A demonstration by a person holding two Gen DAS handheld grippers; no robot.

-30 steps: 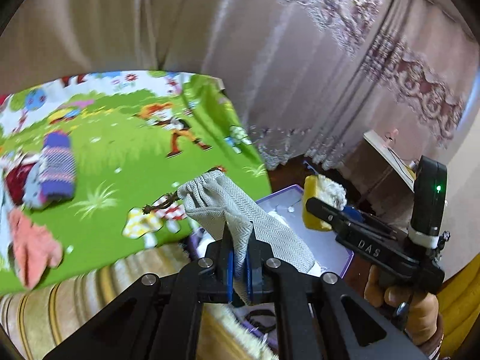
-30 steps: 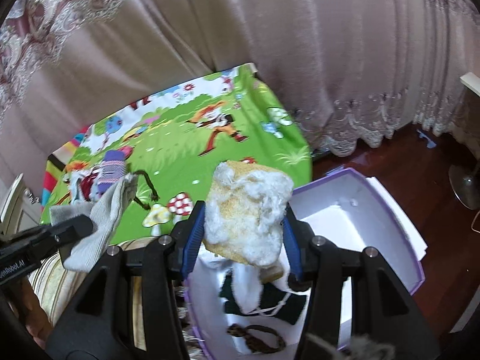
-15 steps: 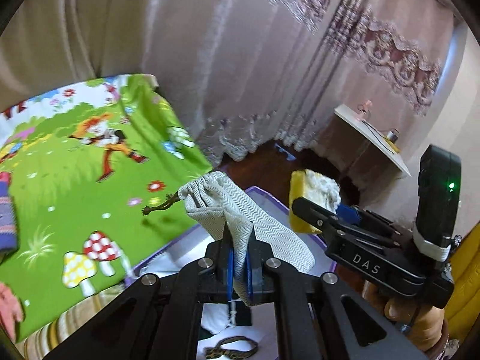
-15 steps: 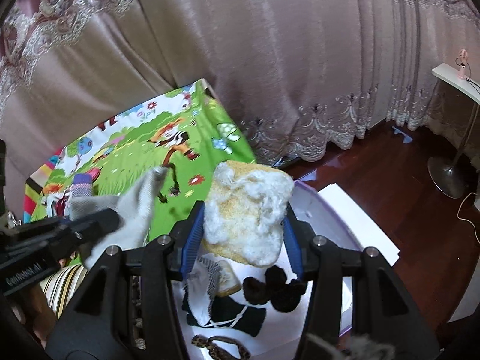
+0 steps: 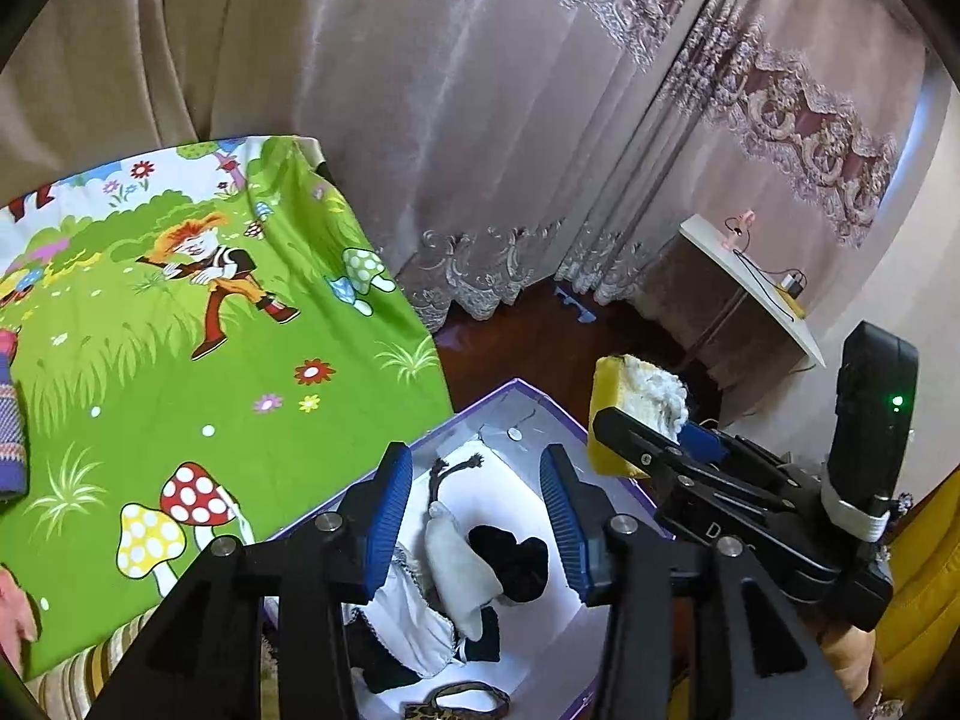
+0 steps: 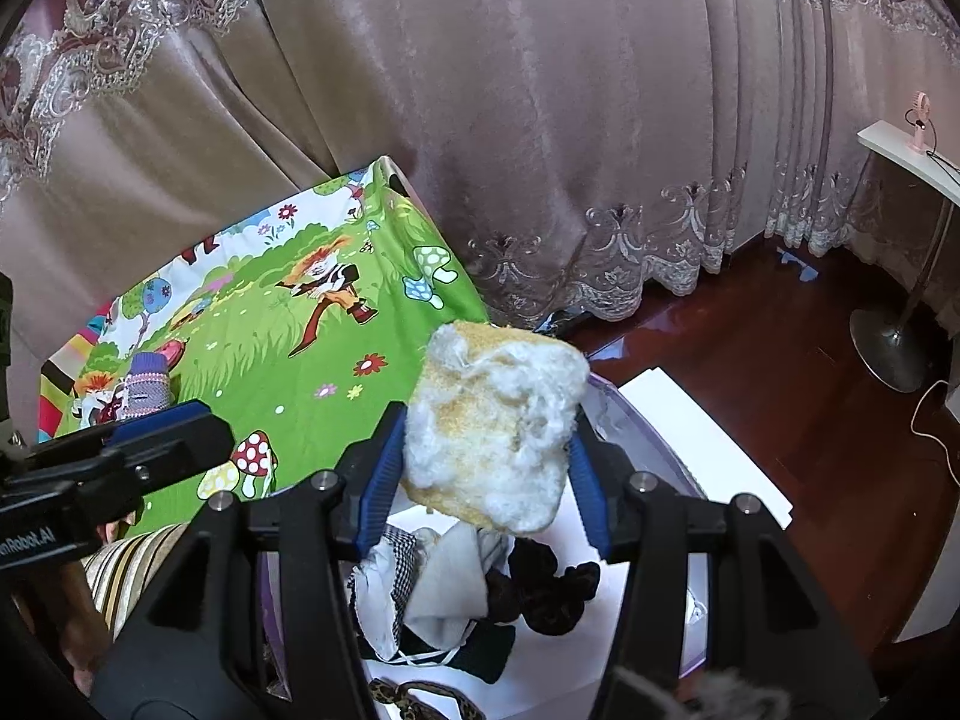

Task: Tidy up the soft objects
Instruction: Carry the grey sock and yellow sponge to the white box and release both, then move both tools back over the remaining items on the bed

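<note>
The left gripper (image 5: pixel 477 516) has just been opening its jaws, and now nothing is between the blue pads (image 5: pixel 387 519). Directly below it the grey drawstring pouch (image 5: pixel 459 564) lies inside the white box (image 5: pixel 528 414) with purple edge, on top of a checked white cloth (image 5: pixel 408 618) and beside a black fluffy piece (image 5: pixel 516 561). A leopard-print band (image 5: pixel 456 699) lies nearer to the camera in the same box.

The right gripper (image 6: pixel 486 468) has also been opening a little; the yellow and white fluffy sponge (image 6: pixel 492 426) is between its pads. The left pad seems to touch it, but on the right side I cannot tell if there is contact. The sponge hangs above the box (image 6: pixel 702 438).

To the left of both tools is the green cartoon sheet (image 5: pixel 180 372), with a striped knitted item (image 6: pixel 147 384) on it, well apart from the box. Beyond are the curtains (image 6: pixel 540 120).
</note>
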